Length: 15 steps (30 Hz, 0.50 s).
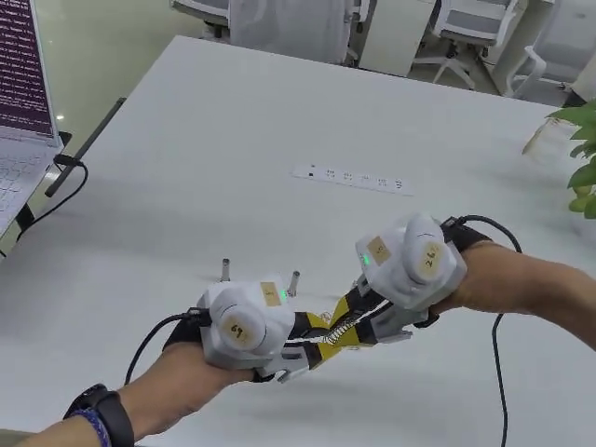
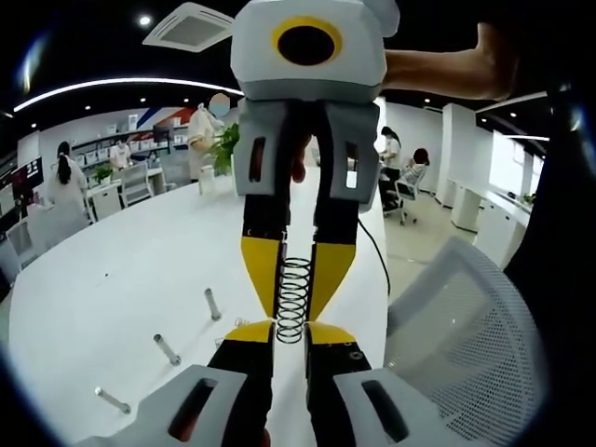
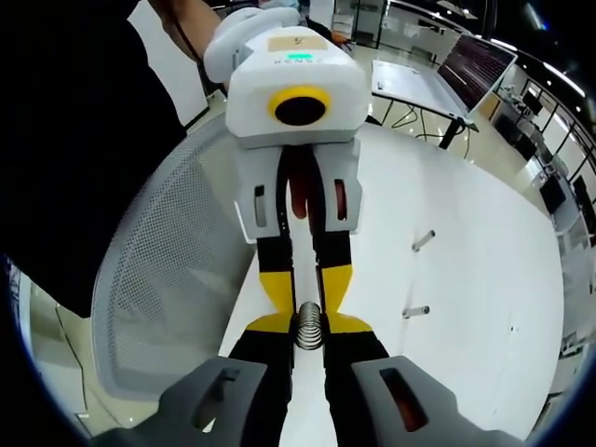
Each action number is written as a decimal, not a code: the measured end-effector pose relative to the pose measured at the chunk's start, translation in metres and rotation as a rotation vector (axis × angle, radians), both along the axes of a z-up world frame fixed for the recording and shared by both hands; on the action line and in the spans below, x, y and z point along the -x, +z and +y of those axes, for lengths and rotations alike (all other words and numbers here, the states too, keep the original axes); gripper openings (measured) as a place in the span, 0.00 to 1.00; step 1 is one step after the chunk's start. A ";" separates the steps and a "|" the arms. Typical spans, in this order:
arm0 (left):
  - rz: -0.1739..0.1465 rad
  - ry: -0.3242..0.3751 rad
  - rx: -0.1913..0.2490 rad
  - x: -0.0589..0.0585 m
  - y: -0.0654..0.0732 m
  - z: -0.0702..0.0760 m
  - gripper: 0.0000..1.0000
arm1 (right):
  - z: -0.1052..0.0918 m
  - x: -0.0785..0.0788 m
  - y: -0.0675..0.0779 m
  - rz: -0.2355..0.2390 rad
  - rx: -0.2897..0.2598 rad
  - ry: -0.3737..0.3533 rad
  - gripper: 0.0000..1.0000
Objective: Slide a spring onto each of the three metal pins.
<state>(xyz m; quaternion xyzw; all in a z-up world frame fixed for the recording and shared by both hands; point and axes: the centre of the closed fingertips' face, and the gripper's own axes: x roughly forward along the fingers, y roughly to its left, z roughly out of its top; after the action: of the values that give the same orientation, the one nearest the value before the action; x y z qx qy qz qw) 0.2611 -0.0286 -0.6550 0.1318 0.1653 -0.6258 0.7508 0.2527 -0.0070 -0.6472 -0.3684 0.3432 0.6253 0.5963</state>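
Observation:
A small steel spring [image 1: 339, 328] hangs in the air between my two grippers, which face each other tip to tip near the front edge of the white table [image 1: 279, 121]. My left gripper [image 1: 322, 335] [image 2: 291, 335] pinches one end of the spring [image 2: 293, 298]. My right gripper [image 1: 354, 320] [image 3: 310, 326] closes on the spring [image 3: 310, 328] along its yellow fingers [image 2: 260, 265]. Two upright metal pins [image 1: 224, 270] [image 1: 294, 282] stand just behind the left gripper. In the left gripper view three pins [image 2: 213, 304] [image 2: 168, 349] [image 2: 113, 400] stand in a row.
A white power strip [image 1: 354, 179] lies mid-table. A laptop [image 1: 19, 112] and a black cable [image 1: 65, 177] are at the left edge, and a plant [image 1: 582, 158] at the right. A white mesh chair [image 2: 466, 326] stands below the table's near edge.

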 end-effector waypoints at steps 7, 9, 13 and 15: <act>0.011 0.050 -0.003 -0.007 -0.002 0.015 0.08 | 0.005 -0.006 -0.003 0.001 -0.003 0.005 0.08; 0.013 0.060 -0.005 -0.008 -0.003 0.018 0.09 | 0.006 -0.007 -0.005 0.001 -0.002 0.004 0.08; 0.023 0.085 -0.001 -0.012 -0.003 0.025 0.10 | 0.004 -0.010 -0.009 0.006 0.003 -0.005 0.08; 0.022 0.092 -0.003 -0.013 -0.003 0.027 0.12 | 0.003 -0.010 -0.011 0.007 0.007 -0.008 0.08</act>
<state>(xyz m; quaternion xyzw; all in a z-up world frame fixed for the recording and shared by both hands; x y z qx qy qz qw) 0.2738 -0.0019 -0.6580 0.1185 0.1804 -0.5919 0.7766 0.2628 -0.0043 -0.6578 -0.3667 0.3488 0.6233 0.5961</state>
